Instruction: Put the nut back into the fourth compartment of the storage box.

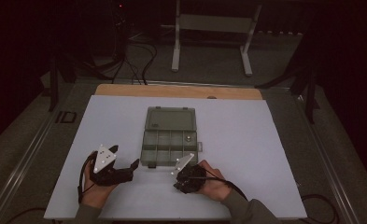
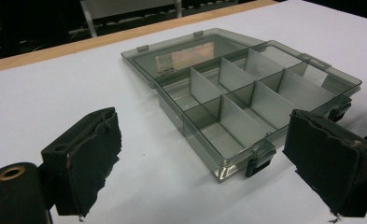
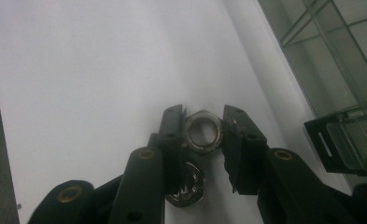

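A grey see-through compartment box point(image 1: 146, 156) lies open mid-table, its lid point(image 1: 169, 119) folded flat behind it. One right-hand compartment holds a small metal piece point(image 1: 188, 138). My right gripper point(image 1: 183, 182) points down at the white sheet just in front of the box. In the right gripper view, my right gripper point(image 3: 203, 116) is shut on a steel hex nut point(image 3: 202, 133), pads pressing its two sides. A second nut point(image 3: 188, 186) lies on the sheet right behind it. My left gripper point(image 2: 209, 140) is open and empty, facing the box point(image 2: 204, 140) from its front left corner.
A white sheet point(image 1: 265, 154) covers the table, with a wooden strip point(image 1: 172, 91) along the far edge. The box's front latch point(image 3: 340, 140) sits close to the right of my right jaws. A metal stand point(image 1: 209, 23) and cables lie on the floor beyond.
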A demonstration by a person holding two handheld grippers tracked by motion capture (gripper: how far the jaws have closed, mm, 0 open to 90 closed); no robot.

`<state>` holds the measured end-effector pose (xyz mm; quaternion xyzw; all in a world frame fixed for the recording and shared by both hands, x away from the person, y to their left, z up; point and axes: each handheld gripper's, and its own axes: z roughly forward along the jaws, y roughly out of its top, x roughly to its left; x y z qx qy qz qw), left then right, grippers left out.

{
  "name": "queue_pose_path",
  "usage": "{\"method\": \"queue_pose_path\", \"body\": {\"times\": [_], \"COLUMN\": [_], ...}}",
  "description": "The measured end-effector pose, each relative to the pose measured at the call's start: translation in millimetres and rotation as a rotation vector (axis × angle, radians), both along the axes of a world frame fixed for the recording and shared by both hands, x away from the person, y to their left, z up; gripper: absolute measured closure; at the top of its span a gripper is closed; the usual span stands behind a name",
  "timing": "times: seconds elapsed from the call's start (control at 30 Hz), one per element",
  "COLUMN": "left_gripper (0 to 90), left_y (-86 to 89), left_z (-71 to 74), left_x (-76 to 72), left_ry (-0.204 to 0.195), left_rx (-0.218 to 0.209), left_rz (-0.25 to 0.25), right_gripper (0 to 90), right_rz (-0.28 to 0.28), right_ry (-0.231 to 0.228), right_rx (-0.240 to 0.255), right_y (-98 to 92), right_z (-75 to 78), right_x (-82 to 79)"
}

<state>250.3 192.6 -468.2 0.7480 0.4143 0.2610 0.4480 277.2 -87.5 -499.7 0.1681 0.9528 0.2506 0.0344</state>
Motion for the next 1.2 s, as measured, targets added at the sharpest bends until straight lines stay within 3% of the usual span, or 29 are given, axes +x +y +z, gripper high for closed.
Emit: {"method": "queue_pose_path", "body": {"times": [1.2], "left_gripper": [10.6], "left_y": [-0.5], "left_z": [-0.2], "left_x": [0.1], "left_ry": [0.001], "left_rx": [0.002], "left_rz": [-0.004], "right_gripper": [69.9], "right_rz": [-0.011], "right_ry": [0.0], "right_rx": [0.014], "right_y": [-4.2], "right_z": [16.1], "right_x": [4.5]}}
